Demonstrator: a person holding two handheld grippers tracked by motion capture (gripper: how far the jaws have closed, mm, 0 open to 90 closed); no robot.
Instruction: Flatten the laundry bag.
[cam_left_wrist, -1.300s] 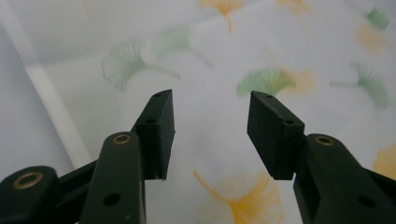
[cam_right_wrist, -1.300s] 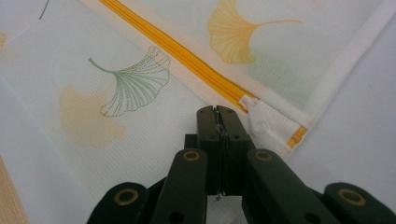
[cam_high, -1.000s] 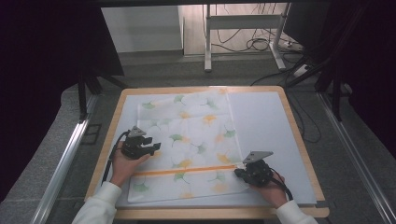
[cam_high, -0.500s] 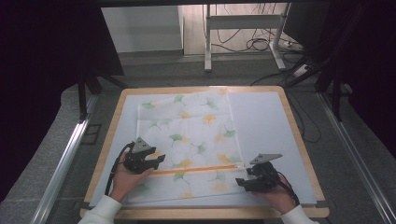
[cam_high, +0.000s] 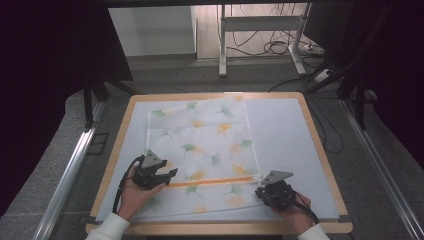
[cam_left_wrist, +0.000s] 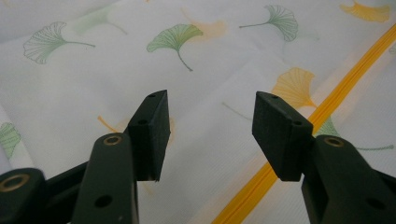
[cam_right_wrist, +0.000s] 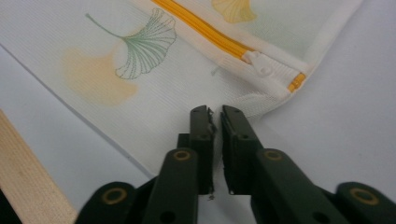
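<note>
1. Left tool (cam_high: 172, 173) hangs released over the near-left part of the cloth cover (cam_high: 210, 140). Its jaws have just been widening a little, and nothing is between them.
2. The right tool (cam_high: 260, 192) sits at the cover's near-right corner. Its jaws have just been closing and now stand clenched to a narrow slit. Whether they pinch the hem cannot be told.
3. The cover lies flat on the counter (cam_high: 312, 145), left of its middle. Its orange zip (cam_high: 215, 182) runs left to right across the near part, and this long axis joins the two tools.
4. The zip's end lies just far of the right tool's tips, so the right hand is much the nearer to it. By this judgement, the coming move turns on that end.
5. The right gripper view shows the white zip pull (cam_right_wrist: 261, 65) at the zip's end, too small to make out from the high view.
6. The left gripper view shows the zip (cam_left_wrist: 327, 107) passing under the right-hand jaw.
</note>
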